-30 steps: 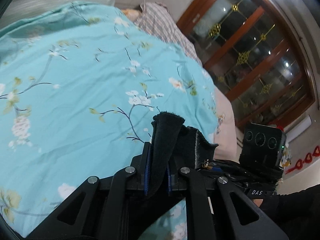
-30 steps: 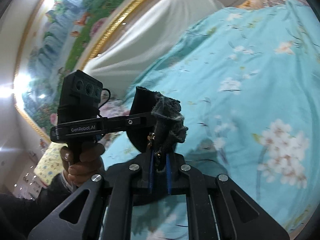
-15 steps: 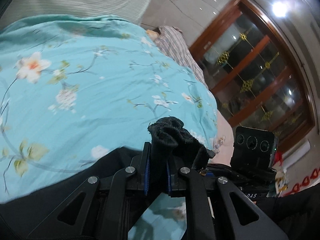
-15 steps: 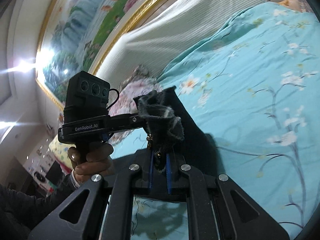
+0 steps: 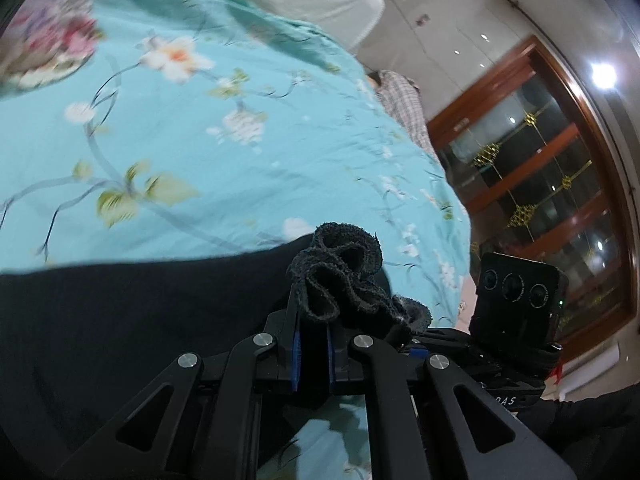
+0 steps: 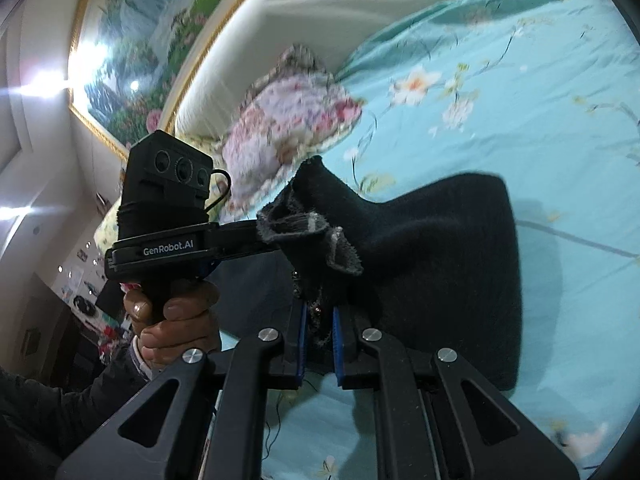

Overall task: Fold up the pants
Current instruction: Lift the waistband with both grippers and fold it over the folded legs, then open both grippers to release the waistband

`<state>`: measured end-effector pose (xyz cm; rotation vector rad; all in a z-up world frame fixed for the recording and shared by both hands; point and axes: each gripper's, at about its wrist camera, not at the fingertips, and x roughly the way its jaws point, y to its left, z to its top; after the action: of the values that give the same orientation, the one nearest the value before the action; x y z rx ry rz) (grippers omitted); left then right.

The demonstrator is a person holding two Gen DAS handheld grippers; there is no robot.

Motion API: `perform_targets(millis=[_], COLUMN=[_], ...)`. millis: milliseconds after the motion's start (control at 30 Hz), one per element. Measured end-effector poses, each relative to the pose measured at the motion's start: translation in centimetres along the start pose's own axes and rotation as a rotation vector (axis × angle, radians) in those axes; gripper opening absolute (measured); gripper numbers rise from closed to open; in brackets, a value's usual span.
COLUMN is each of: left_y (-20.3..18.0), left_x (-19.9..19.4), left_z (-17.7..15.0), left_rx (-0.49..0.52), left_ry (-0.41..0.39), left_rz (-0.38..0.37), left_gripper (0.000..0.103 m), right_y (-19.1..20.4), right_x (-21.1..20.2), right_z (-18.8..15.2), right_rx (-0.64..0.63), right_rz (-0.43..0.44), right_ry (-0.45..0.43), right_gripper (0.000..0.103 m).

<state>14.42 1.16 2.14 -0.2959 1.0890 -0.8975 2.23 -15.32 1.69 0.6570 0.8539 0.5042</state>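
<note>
Black fleece pants (image 6: 448, 248) lie spread on the bed's turquoise flowered quilt (image 6: 520, 92), with one bunched edge lifted off it by both tools. The left tool (image 5: 312, 348) is clamped on a ruffled wad of that edge, which sticks up past its blue pads; from there the cloth runs away to the left as a broad dark sheet across the quilt. The right tool (image 6: 319, 336) is likewise closed on a gathered fold of the same fabric, the rest sloping down to the right onto the bed. In the right view the left tool's handle and the hand (image 6: 172, 320) gripping it sit just beside the pinched cloth, so the two grips are close together along one edge.

The step in hand looks like carrying this held edge over the lying part to make a fold. To do it well, keep both grips level and draw them a little apart so the edge goes taut and straight, then lay it down squarely over the far edge before letting go. The thick fleece will likely hold its bunching, so a gentle pull while lowering should flatten it. A floral pillow (image 6: 288, 120) near the headboard lies apart from the pants.
</note>
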Motion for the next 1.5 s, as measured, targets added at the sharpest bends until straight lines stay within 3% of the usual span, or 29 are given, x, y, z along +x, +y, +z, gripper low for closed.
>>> perform_targets(millis=[267, 533, 733, 1100, 1400, 1500], left_y=[3.1, 4.0, 4.4, 5.6, 7.0, 7.8], left_x=[0.3, -0.1, -1.3, -7.0, -12.6, -15.1], left_z=[-2.1, -3.1, -3.9, -7.2, -12.0, -13.7], left_rx=[-0.086, -0.125, -0.166, -0.285, -0.463, -0.520], left_ry=[0.001, -0.013, -0.052, -0.193, -0.343, -0.405], left_rz=[0.025, 0.045, 0.080, 0.162, 0.252, 0.319], left_gripper=[0.006, 0.008, 0.009, 0.013, 0.015, 0.020], right_y=[0.1, 0.9, 1.9, 4.4, 7.7, 8.9], right_x=[2.9, 3.9, 4.4, 4.7, 6.6, 7.8], right_z=[-1.2, -1.3, -1.7, -1.3, -0.1, 0.2], right_rx=[-0.033, -0.074, -0.114, -0.172, -0.239, -0.263], right_rz=[-0.065, -0.103, -0.095, -0.068, -0.016, -0.001], right_ry=[0.100, 0.138, 0.157, 0.170, 0.192, 0.206], right_gripper=[0.012, 0.022, 0.047, 0.052, 0.054, 0.054])
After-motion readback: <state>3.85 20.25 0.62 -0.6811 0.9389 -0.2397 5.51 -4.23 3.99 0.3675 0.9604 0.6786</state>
